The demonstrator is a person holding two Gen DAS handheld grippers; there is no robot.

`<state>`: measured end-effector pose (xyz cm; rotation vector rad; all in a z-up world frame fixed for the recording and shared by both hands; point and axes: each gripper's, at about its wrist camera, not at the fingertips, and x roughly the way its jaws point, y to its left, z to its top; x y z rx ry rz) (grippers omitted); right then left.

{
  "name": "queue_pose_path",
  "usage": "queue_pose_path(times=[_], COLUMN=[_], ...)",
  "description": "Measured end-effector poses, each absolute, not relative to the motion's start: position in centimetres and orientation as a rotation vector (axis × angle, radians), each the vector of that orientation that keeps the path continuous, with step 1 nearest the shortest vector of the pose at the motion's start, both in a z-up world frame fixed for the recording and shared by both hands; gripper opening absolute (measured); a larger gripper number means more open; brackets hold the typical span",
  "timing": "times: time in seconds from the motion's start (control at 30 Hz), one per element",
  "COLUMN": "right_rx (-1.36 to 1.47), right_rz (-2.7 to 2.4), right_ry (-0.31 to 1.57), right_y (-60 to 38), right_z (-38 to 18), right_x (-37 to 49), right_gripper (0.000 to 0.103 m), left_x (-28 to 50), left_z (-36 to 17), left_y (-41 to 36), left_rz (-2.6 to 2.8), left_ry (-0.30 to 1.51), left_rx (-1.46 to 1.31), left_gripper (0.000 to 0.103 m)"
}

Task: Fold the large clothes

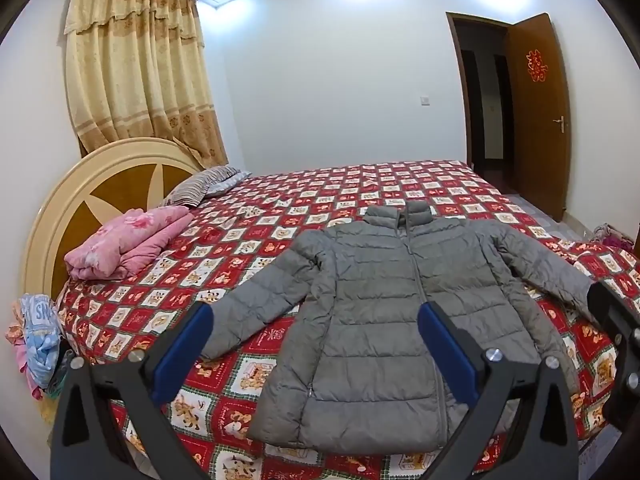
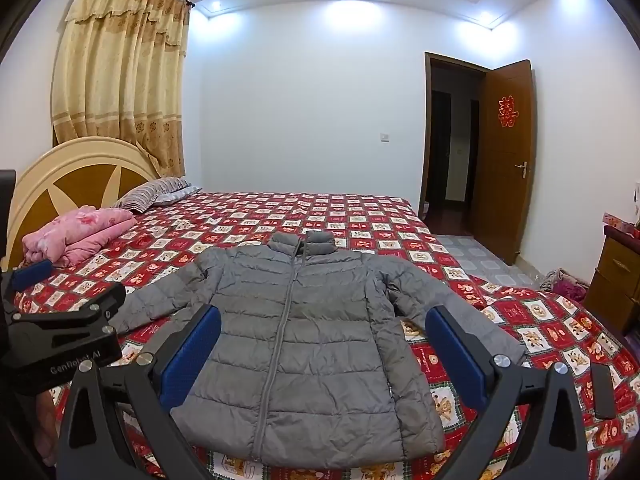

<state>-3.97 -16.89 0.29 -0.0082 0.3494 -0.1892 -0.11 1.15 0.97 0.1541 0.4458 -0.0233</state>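
Note:
A grey quilted puffer jacket (image 1: pixel 372 320) lies flat and zipped on the bed, collar away from me, both sleeves spread out to the sides. It also shows in the right wrist view (image 2: pixel 304 344). My left gripper (image 1: pixel 316 344) is open and empty, held above the jacket's near hem. My right gripper (image 2: pixel 324 352) is open and empty too, above the jacket's lower half. The right gripper's body (image 1: pixel 616 332) shows at the right edge of the left wrist view, and the left gripper's body (image 2: pixel 64 320) at the left edge of the right wrist view.
The bed (image 1: pixel 360 188) has a red patterned cover. A folded pink quilt (image 1: pixel 128 240) and a striped pillow (image 1: pixel 200 188) lie by the headboard (image 1: pixel 100 184). Clothes (image 1: pixel 36 340) hang at the bed's left edge. A wooden cabinet (image 2: pixel 616 280) stands right; an open door (image 2: pixel 504 160) beyond.

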Motion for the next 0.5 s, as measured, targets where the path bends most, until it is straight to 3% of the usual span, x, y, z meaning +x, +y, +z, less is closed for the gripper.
queue_pose_path(times=[0.5], right_rx=[-0.013], right_rz=[-0.187], right_ry=[0.355], right_y=[-16.11], right_z=[-0.17], right_x=[-3.70], right_gripper=[0.102], left_x=[0.18], left_z=[1.18], left_y=[1.62], left_rz=[0.000], left_ry=[0.430], left_rx=[0.146], left_gripper=[0.103])
